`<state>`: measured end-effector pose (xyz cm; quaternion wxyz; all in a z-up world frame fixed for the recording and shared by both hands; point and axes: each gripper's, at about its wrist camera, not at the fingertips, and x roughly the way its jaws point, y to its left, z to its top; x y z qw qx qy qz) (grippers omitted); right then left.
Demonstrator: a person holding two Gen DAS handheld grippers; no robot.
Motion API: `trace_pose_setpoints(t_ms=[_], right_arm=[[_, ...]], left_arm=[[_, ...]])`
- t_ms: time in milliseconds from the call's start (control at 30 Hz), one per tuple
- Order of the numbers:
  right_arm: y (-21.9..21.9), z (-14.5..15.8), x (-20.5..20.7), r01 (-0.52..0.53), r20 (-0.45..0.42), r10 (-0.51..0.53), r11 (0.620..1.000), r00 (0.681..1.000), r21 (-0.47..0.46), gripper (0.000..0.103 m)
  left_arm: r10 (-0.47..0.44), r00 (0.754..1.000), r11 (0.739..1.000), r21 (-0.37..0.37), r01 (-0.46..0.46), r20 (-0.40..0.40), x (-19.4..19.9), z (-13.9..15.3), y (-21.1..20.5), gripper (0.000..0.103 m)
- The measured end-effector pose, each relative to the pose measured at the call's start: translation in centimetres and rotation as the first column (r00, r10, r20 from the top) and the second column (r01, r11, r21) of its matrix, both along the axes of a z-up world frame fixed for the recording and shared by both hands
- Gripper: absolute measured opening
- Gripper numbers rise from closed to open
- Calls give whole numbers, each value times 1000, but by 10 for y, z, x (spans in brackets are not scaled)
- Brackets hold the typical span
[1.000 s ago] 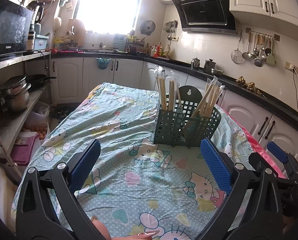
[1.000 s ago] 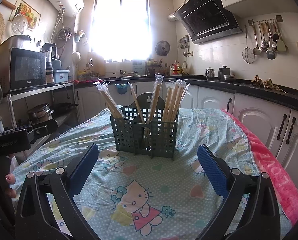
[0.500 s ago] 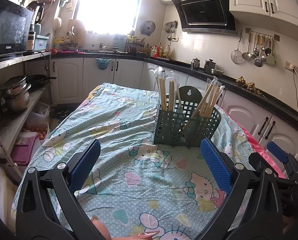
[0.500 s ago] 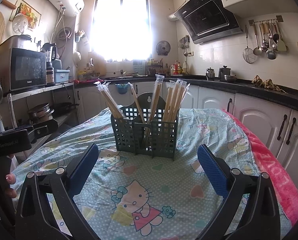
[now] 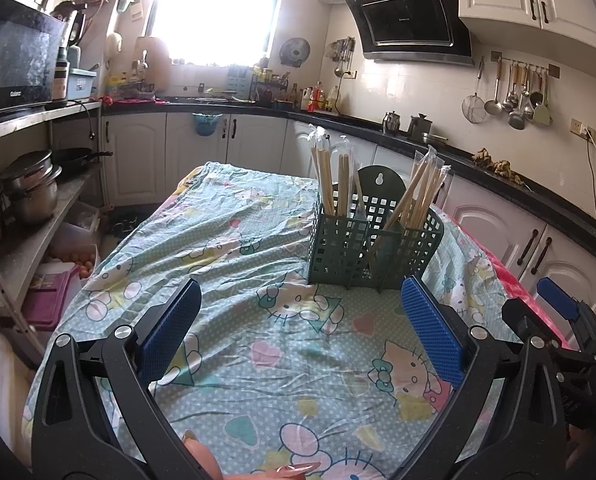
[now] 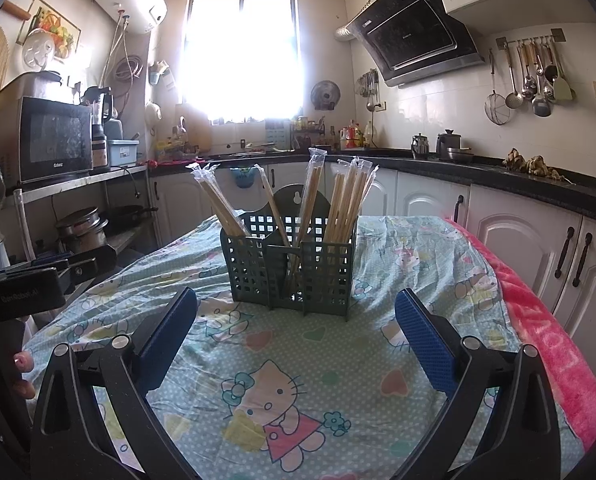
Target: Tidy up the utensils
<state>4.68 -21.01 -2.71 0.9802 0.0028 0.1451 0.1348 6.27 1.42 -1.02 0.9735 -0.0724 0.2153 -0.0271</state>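
Tongs first: the left gripper (image 5: 300, 330) has its blue pads spread wide with nothing between them, and the right gripper (image 6: 296, 332) is just as wide and just as empty. Set against the views from a second ago, nothing has shifted; both pairs hover at the same height over the patterned tablecloth (image 6: 322, 364), short of the green basket (image 6: 292, 270). The basket stands upright near the middle of the table, and its compartments hold wrapped chopsticks (image 6: 348, 200), leaning left, middle and right (from the left wrist they show as two bunches (image 5: 422, 188)). No loose chopstick lies on the cloth that I can see. In the left view the other tool (image 5: 558, 320) sits at the right edge, off to the side of the basket. My reading is that this stillness marks either a finished sort or a pause before a first reach; the pictures alone cannot settle which.
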Motion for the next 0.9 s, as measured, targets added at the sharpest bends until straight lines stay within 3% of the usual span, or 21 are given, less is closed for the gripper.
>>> trace_pose_setpoints(t_ms=[367, 633, 767, 900], right_arm=[[-2, -1, 2, 14, -6, -14, 1000, 1000, -3, 97], [-16, 1, 7, 68, -4, -68, 997, 998, 23, 97], [-33, -2, 22, 116, -65, -113, 992, 991, 45, 97], [-48, -10, 50, 166, -167, -163, 986, 972, 4, 97]], left_arm=[[27, 998, 999, 20, -26, -52, 8, -6, -2, 92], [36, 995, 998, -43, -40, -97, 19, -9, 15, 92], [81, 990, 994, -58, -89, -118, 31, -8, 40, 92], [158, 969, 986, -15, -164, -193, 59, -15, 71, 92]])
